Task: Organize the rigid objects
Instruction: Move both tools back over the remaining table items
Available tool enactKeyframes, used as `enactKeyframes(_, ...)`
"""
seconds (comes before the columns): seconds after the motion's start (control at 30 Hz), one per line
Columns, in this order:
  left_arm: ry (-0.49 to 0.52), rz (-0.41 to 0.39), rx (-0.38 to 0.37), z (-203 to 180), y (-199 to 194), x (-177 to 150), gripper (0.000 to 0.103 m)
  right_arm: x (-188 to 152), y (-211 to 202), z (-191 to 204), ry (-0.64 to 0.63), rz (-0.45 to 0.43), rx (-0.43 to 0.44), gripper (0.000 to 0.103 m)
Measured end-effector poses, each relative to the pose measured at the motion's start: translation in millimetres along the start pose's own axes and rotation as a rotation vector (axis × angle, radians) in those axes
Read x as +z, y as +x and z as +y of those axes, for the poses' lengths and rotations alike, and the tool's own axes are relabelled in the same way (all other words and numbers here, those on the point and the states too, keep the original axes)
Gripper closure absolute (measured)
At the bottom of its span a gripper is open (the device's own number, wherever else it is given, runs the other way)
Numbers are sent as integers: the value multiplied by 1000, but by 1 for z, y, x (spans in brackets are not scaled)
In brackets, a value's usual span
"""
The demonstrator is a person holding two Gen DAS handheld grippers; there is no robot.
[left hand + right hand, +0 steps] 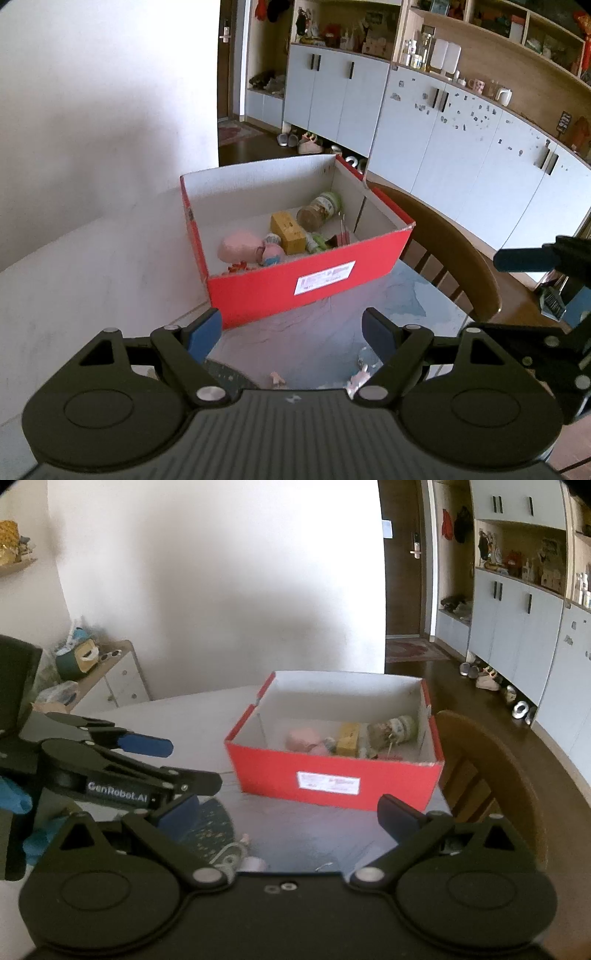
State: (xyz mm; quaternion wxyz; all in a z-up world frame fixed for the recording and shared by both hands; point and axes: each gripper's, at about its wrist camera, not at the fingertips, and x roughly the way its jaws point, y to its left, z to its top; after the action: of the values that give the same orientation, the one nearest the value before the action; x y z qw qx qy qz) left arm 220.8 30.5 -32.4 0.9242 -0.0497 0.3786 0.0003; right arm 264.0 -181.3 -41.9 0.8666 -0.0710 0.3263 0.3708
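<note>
A red cardboard box [280, 284] with white inside stands open on the table; it also shows in the right wrist view [273, 775]. Inside lie a jar [320, 210], a yellow block [288, 232], a pink toy [240, 248] and several small items. My left gripper [291, 334] is open and empty, in front of the box. My right gripper [288, 818] is open and empty, also short of the box. Small pale objects [279, 379] and a dark speckled item [212, 829] lie on the table under the grippers, partly hidden.
A wooden chair [454, 251] stands at the table's right side, close to the box. The left gripper shows at the left of the right wrist view [147, 746]. A white wall is behind; cabinets [461, 140] line the right. A low side cabinet [114, 679] stands far left.
</note>
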Motion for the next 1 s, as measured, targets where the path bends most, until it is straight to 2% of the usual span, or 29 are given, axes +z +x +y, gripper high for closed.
enactKeyframes(0.23, -52, 8, 13, 14, -3, -28, 20, -36, -5, 20, 11, 5, 16, 0)
enactKeyframes(0.5, -95, 58, 24, 21, 15, -69, 20, -83, 9, 45, 12, 91, 53, 1)
enactKeyframes(0.73, -96, 142, 43, 23, 43, -102, 20, -116, 26, 59, -14, 164, 59, 10)
enactKeyframes(0.93, -103, 172, 35, 21, 62, -118, 20, -133, 39, 68, -79, 218, 66, 21)
enactKeyframes(1.0, -95, 182, 37, 18, 68, -122, 20, -136, 43, 69, -95, 229, 74, 22)
